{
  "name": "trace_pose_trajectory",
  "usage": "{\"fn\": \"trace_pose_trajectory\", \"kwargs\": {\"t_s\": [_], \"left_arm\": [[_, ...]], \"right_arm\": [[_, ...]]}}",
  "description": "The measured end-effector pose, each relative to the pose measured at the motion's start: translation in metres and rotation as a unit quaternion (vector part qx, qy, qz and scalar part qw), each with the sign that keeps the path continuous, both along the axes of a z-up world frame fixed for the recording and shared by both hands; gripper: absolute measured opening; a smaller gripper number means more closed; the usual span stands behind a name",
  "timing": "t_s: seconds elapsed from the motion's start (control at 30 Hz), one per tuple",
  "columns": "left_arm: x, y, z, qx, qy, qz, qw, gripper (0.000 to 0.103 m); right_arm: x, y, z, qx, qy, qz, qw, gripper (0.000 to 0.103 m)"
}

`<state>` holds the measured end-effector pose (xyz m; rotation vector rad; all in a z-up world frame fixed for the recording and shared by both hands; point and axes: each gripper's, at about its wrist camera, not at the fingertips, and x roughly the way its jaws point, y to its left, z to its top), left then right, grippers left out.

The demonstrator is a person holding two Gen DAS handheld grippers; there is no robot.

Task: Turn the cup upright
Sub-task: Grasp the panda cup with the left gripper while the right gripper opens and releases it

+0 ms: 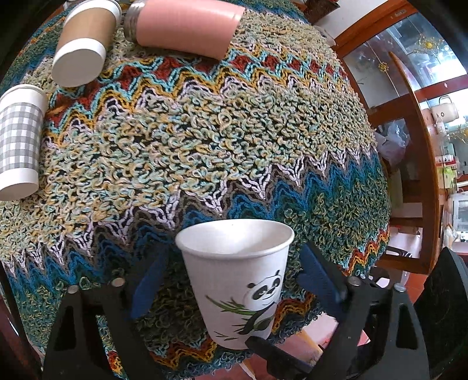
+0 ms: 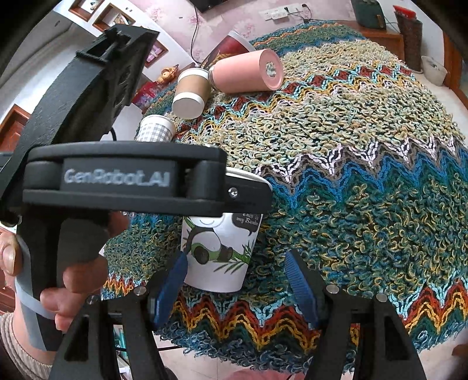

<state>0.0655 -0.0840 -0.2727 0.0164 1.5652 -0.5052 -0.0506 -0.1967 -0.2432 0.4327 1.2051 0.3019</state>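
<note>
Left wrist view: close above near table edge, facing across zigzag knitted cloth toward wooden glass cabinet on right. Right wrist view: close, from opposite side, facing wall sockets. Shared: panda paper cup, pink tumbler, cloth.

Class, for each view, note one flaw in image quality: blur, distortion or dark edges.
Left wrist view: fisheye bends the cabinet frame into curves, and the corners go black. Right wrist view: the lettering on the left gripper, very near the lens, is soft, while the panda cup stays sharp.
</note>
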Motion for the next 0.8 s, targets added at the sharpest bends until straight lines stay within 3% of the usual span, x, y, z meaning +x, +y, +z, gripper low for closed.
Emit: {"fn": "trace_pose_trajectory", "kwargs": {"t_s": [0.13, 0.53, 0.63, 0.8], "left_arm": [[0.0, 0.001, -0.003, 0.005, 0.006, 0.003, 1.0, 0.071], [0.0, 0.013, 0.006, -0.016, -0.002, 0.029, 0.9994, 0.07], [0.001, 0.017, 0.015, -0.017, -0.027, 0.035, 0.9989, 0.07], [-0.004, 0.026, 0.04, -0.03, -0.12, 0.049, 0.9911, 0.07]], "right_arm": [[-0.004, 0.0, 0.002, 0.0, -0.002, 0.001, 1.0, 0.07], [-0.009, 0.005, 0.011, 0.007, -0.008, 0.004, 1.0, 0.07], [-0.009, 0.006, 0.013, 0.007, -0.01, 0.005, 1.0, 0.07], [-0.009, 0.008, 0.019, -0.006, -0.025, 0.004, 1.0, 0.07]]}}
